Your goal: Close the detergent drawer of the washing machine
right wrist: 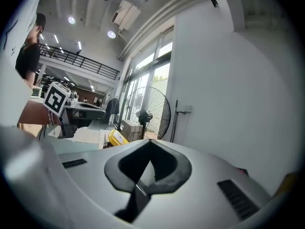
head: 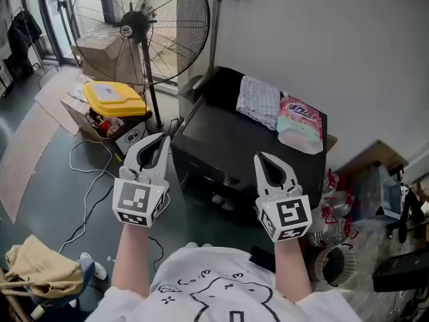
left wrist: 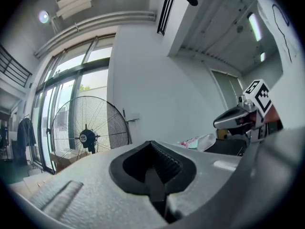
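Observation:
The black washing machine (head: 228,146) stands against the white wall, seen from above in the head view. Its dark front (head: 209,188) faces me, and I cannot make out the detergent drawer on it. My left gripper (head: 159,140) hangs in the air before the machine's left front corner, jaws shut with nothing between them; the left gripper view shows its pads together (left wrist: 151,144). My right gripper (head: 262,157) hovers over the machine's front right, also shut and empty (right wrist: 148,142). Neither gripper touches the machine.
A checked cloth (head: 259,100) and a pink pouch (head: 300,123) lie on the machine's top. A big standing fan (head: 141,25) and a yellow-lidded box (head: 114,99) are to the left. White cable (head: 87,173) trails on the floor. Cluttered bags and bottles (head: 362,206) crowd the right.

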The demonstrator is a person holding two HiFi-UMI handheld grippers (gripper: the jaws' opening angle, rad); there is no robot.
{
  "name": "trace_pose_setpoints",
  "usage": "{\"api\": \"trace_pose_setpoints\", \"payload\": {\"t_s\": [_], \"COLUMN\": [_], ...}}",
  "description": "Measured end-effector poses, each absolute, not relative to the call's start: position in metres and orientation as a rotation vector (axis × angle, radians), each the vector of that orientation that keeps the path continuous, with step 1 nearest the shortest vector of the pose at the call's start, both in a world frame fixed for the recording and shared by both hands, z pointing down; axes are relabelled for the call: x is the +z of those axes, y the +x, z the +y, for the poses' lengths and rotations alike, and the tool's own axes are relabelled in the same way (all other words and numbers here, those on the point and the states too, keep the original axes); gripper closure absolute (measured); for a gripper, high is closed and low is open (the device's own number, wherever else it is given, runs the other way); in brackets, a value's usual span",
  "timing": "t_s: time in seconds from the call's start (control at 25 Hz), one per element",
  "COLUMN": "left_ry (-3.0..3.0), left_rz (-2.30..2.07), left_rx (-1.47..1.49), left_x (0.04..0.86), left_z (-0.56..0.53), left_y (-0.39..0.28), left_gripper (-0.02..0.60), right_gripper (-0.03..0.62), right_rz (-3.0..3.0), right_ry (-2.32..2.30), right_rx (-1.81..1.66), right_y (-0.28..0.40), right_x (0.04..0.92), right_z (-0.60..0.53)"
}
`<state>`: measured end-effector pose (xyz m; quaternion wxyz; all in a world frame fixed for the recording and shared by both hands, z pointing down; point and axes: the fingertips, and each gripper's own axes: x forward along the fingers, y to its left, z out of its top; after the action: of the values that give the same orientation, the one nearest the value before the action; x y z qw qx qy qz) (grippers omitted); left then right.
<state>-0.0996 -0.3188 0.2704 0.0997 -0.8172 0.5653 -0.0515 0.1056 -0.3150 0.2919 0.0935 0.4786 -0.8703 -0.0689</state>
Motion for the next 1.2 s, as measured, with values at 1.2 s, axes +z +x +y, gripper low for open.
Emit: {"api": "trace_pose_setpoints", "payload": {"t_s": [1.2], "left_ry": [-2.377], "left_rz": [1.545], "left_rx": [-0.014], "left_x": [0.204], "left_z": [-0.349], "left_y": [-0.095], "left_gripper": [0.565], "right_gripper": [0.597], "right_rz": [-2.561], "right_ry": [1.570], "right_rx": [-0.408], "right_y": [0.107], "right_x": [0.221], "right_z": [-0.341]}}
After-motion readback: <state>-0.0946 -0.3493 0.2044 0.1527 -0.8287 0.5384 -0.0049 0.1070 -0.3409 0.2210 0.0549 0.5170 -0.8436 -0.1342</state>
